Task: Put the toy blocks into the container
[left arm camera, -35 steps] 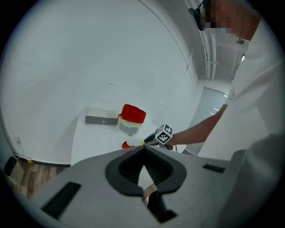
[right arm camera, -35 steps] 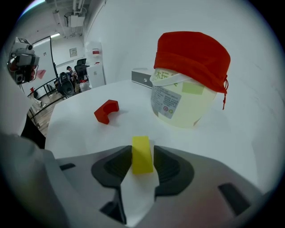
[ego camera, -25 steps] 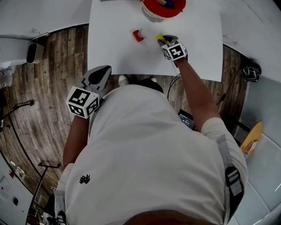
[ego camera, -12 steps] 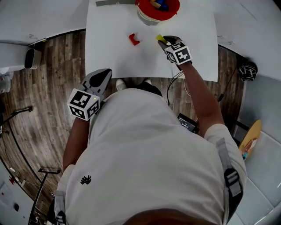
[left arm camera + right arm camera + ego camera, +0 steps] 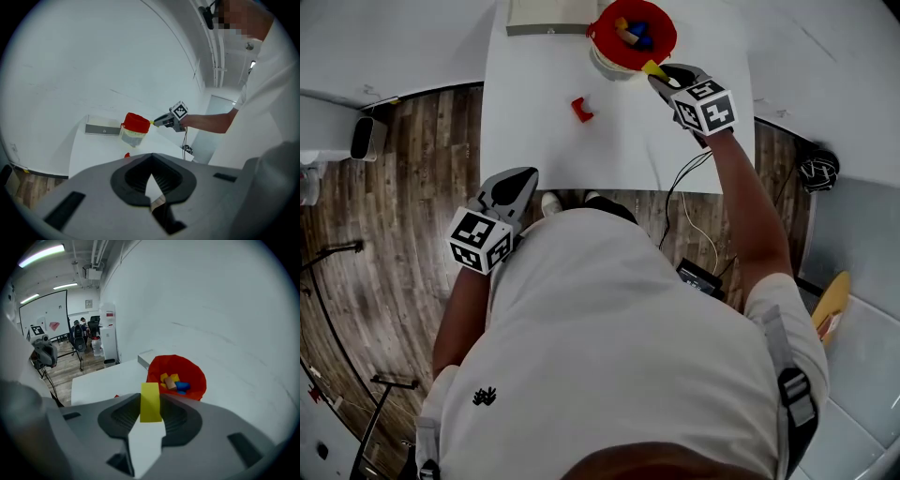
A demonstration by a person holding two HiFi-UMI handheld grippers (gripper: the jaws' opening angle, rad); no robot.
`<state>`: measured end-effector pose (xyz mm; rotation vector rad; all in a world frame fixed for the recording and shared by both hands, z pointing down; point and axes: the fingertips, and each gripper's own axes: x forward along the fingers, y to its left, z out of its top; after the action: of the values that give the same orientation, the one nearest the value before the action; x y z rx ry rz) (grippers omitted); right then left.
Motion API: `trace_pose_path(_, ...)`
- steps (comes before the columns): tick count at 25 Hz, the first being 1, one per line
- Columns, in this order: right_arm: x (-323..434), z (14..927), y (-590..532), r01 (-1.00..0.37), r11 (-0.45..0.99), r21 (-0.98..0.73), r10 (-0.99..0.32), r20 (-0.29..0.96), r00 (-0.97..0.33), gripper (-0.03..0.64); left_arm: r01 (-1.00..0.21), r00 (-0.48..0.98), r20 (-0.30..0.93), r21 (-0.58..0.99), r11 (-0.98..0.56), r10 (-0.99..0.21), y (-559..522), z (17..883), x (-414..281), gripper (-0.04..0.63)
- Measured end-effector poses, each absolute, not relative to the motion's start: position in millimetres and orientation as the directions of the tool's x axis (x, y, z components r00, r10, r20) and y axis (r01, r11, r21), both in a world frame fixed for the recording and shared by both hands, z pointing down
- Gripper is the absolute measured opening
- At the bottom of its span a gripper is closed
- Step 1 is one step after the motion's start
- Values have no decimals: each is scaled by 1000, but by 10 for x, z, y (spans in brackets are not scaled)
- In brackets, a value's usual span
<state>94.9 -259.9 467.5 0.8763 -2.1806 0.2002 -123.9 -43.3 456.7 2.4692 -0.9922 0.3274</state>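
the step in hand is carrying a block to the drop. the right hand-held gripper is clamped on a yellow block, which stands upright between its jaws and pokes out past the tips. in the head view the block sits just at the near right edge of the red container, above the worktop rather than on it. the container stands at the far side of the worktop and already has several blocks in it, yellow, blue and a tan one.

the left hand-held gripper hangs off the near edge of the worktop beside the person's body, jaws drawn nearly together with nothing between them.

next, the right one likely needs to come a little further over the red rim so the block is above the opening, then part its jaws. one red block is left lying on the worktop, well apart from the container, and looks to be the next pick.
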Motion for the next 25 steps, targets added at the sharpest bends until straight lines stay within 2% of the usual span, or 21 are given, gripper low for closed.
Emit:
trace_pose_path(14,753,4715,-3630,-569,807,154,-464,762,-452,130,-781,625,385,309,-543,-680,-578,4515,-1407,6)
trace_pose_path(25,695,5138,-4221,-516,838,175,-398,844,-361,130,-840,541,410,318,-440,-735,-637,4515,-1364,6)
